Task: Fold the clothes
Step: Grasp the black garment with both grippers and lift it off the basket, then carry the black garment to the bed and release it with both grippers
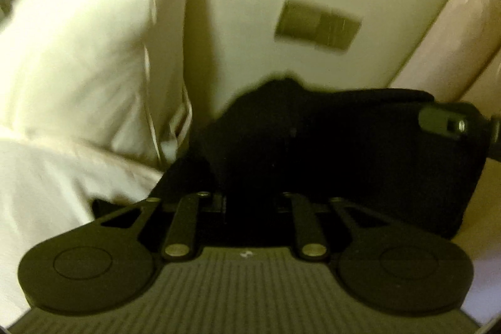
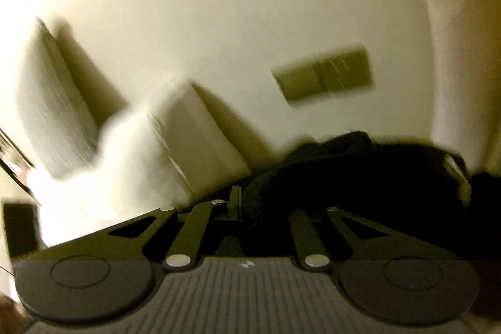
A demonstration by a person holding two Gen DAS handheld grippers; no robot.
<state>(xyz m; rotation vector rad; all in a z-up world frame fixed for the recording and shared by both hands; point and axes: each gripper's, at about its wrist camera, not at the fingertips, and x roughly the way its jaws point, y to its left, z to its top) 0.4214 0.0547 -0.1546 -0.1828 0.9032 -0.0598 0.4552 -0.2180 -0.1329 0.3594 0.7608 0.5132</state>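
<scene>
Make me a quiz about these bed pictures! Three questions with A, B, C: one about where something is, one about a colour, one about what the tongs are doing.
1. In the left wrist view, where is the white pillow from the garment?
A. left
B. right
C. underneath

2. What colour is the garment?
A. red
B. black
C. yellow

3. What are the left tongs doing?
A. standing wide open
B. shut on the garment
C. holding a cup

Answers:
1 A, the pillow fills the left side.
2 B, the cloth is black against the pale bed.
3 B, the cloth bunches right at the closed tips.
</scene>
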